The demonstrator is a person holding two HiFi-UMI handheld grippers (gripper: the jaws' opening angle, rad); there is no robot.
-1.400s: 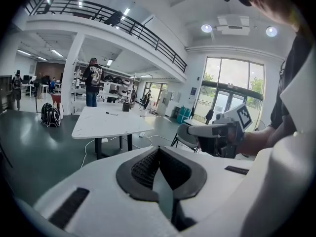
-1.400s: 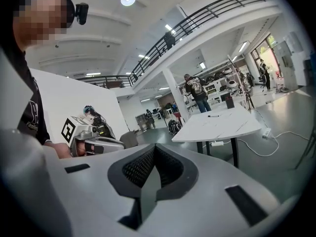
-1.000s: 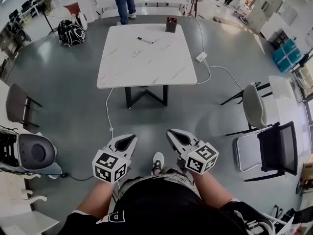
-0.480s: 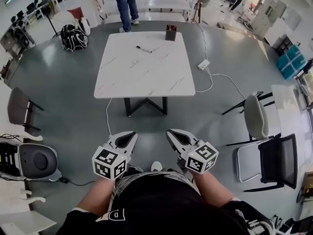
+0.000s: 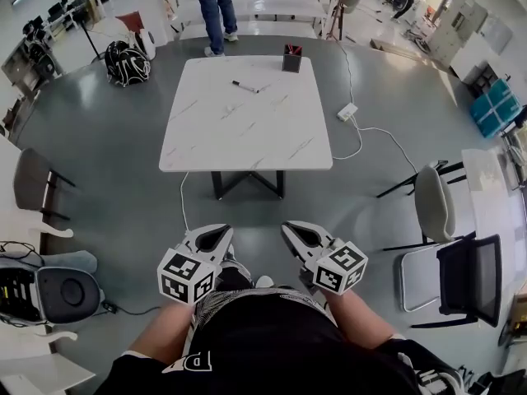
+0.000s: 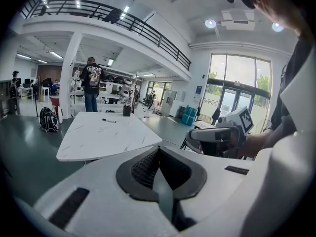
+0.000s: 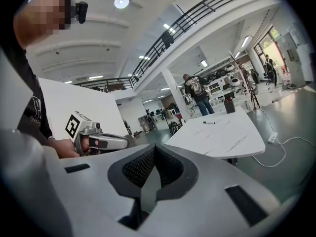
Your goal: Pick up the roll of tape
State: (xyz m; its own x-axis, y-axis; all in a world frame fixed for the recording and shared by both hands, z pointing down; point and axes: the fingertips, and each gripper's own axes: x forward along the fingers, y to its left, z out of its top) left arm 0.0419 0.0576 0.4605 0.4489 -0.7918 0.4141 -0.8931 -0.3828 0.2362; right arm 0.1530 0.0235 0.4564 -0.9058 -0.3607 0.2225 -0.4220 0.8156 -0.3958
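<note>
No roll of tape shows in any view. A white marble table [image 5: 247, 130] stands ahead on the grey floor, also seen in the left gripper view [image 6: 98, 137] and the right gripper view [image 7: 227, 132]. On it lie a black marker [image 5: 244, 86] and a dark pen cup [image 5: 291, 58]. My left gripper [image 5: 216, 235] and right gripper [image 5: 295, 230] are held side by side at waist height, well short of the table. Both are shut with nothing between the jaws [image 6: 159, 149] [image 7: 154, 149].
A person [image 5: 216, 6] stands beyond the table's far edge, with a black backpack [image 5: 128, 60] on the floor to the left. A power strip [image 5: 347, 111] and its cable lie right of the table. Chairs stand at right [image 5: 432, 200] [image 5: 465, 274] and left [image 5: 33, 183].
The whole view has shifted as the person carrying me steps toward the table; it sits a little lower and nearer in the head view. Both grippers keep their pose and stay shut.
</note>
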